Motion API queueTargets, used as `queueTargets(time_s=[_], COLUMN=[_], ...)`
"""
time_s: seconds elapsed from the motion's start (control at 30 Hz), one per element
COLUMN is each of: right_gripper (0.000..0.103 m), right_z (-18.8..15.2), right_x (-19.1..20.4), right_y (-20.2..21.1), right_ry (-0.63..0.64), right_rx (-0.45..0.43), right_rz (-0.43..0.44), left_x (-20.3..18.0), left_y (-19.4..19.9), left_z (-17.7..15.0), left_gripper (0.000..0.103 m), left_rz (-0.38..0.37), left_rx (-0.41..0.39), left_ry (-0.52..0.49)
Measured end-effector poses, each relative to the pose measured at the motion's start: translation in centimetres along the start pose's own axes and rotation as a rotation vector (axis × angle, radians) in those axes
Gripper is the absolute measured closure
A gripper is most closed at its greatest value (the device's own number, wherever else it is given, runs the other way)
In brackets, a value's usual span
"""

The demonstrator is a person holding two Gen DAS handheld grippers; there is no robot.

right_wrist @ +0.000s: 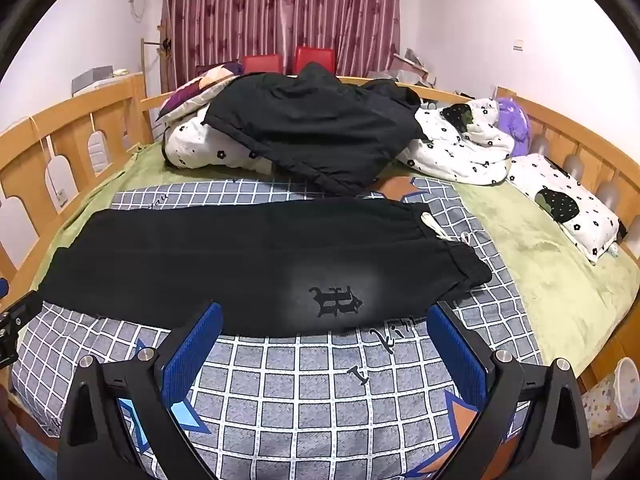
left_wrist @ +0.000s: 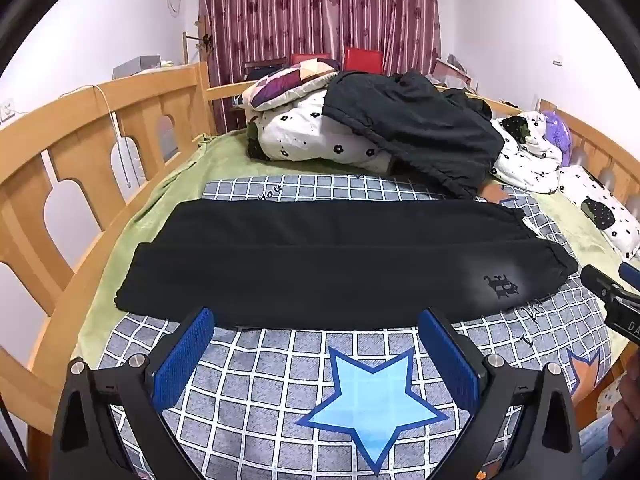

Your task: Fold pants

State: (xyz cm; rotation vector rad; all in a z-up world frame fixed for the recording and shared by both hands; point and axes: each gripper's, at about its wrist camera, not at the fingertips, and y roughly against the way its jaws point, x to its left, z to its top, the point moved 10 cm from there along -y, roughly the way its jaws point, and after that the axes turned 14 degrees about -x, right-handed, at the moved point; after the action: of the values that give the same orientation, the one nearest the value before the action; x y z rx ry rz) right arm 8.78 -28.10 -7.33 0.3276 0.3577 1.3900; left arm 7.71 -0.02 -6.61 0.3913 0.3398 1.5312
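Blue-padded fingers of the left gripper [left_wrist: 316,322] stand spread wide over a grey checked blanket [left_wrist: 280,392] with a light blue star [left_wrist: 370,396], nothing between them. Just past their tips lie the black pants [left_wrist: 320,264], stretched flat across the blanket from left to right: leg cuffs at the left, both legs lying side by side with a seam line between them, then a pale faded patch bearing a dark emblem [left_wrist: 502,286], then the gathered elastic waistband at the right end. A white drawstring [right_wrist: 434,226] trails from the waist. Further right, the right gripper [right_wrist: 324,318] is likewise released, jaws wide and empty, hovering over the blanket at the near edge of the pants close to the emblem. Behind lies a heap of bedding with another dark garment [right_wrist: 320,132] draped on it.
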Motion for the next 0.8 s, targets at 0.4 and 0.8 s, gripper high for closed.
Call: queueTargets(time_s=[0.4, 0.8], right_gripper=[0.002, 0.002], right_z=[0.5, 0.8], right_x=[0.1, 0.4], right_y=[0.8, 1.0], right_ry=[0.008, 0.022], right_rx=[-0.037, -0.045], right_rz=[-0.002, -0.002], left_x=[0.4, 0.6], left_y=[0.4, 0.3], left_z=[0.2, 0.3], left_gripper=[0.0, 0.0], left_rz=[-0.003, 0.0], left_rx=[-0.024, -0.022], left_ry=[0.031, 0.044])
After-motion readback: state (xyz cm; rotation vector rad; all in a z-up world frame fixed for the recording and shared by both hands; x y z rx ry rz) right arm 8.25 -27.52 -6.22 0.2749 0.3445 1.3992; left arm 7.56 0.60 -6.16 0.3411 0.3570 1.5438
